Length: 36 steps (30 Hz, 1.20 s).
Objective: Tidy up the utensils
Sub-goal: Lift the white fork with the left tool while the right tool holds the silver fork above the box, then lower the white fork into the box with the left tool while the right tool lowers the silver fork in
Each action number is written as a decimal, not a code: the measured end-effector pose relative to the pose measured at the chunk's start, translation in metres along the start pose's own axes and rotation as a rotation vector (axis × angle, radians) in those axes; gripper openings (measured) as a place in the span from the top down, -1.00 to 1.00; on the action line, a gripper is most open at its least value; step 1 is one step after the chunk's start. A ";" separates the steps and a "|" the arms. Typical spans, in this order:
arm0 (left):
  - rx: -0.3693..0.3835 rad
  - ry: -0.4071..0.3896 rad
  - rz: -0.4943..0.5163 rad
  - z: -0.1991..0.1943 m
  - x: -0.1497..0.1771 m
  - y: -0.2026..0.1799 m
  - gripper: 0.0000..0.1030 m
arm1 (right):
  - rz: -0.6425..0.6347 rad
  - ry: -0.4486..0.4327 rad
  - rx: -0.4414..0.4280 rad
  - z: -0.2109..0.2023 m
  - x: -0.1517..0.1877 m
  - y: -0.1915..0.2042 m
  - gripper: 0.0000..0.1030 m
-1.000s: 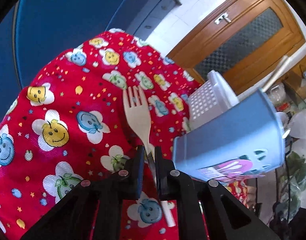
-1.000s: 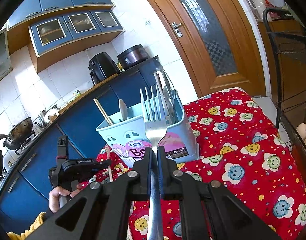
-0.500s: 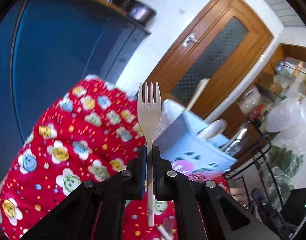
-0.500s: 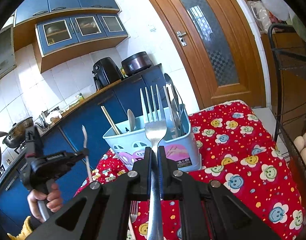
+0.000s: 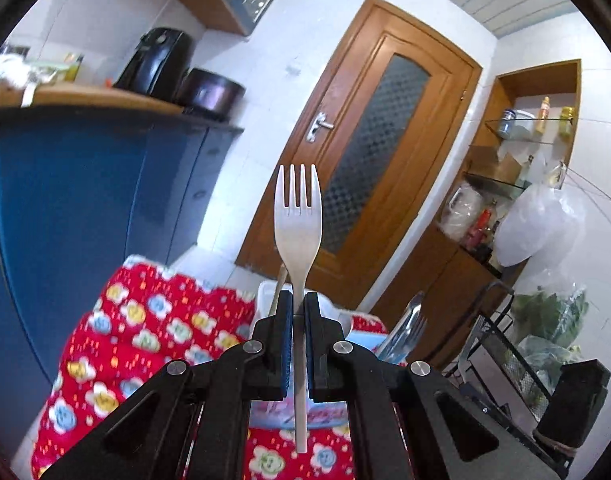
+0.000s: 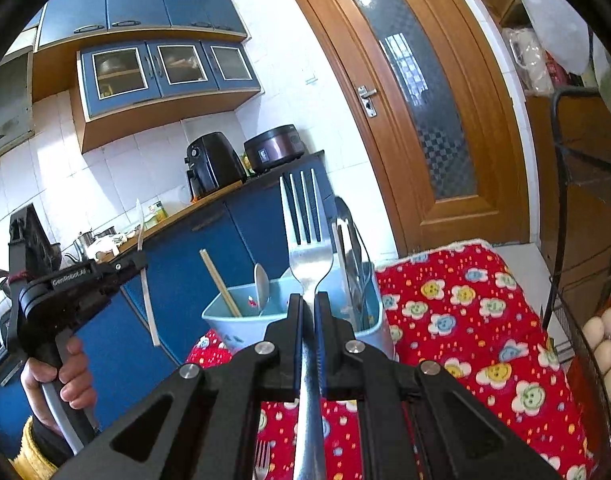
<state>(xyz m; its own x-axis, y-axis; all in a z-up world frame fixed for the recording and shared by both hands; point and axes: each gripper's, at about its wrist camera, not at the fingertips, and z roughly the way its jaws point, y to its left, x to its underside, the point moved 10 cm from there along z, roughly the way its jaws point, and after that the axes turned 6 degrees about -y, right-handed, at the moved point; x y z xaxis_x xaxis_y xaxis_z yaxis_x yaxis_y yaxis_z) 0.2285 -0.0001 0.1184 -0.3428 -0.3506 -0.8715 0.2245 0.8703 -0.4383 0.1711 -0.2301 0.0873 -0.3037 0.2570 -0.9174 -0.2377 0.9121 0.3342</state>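
We have lifted our left gripper [image 5: 298, 316], squeezed tight on the pale fork [image 5: 298, 216], up off the red cloth [image 5: 145, 320], while our right gripper [image 6: 309, 312] pinches the metal fork [image 6: 307, 240], so both can go into the blue holder [image 6: 241, 320] next.

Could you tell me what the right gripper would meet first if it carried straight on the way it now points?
Probably the blue utensil caddy just ahead of the right gripper, struck first by its metal fork; depth is uncertain.
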 end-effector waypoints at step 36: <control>-0.062 -0.076 0.271 0.090 0.019 -0.028 0.89 | -0.201 -0.236 0.110 0.107 -0.042 -0.003 0.86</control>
<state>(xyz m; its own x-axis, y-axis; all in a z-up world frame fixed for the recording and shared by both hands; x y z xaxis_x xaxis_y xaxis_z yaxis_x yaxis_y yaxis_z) 0.2978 -0.0622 0.0938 -0.2081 -0.1248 -0.9701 0.2414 0.9546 -0.1746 0.2837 -0.2095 0.1011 -0.0353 0.1238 -0.9917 -0.1664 0.9777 0.1279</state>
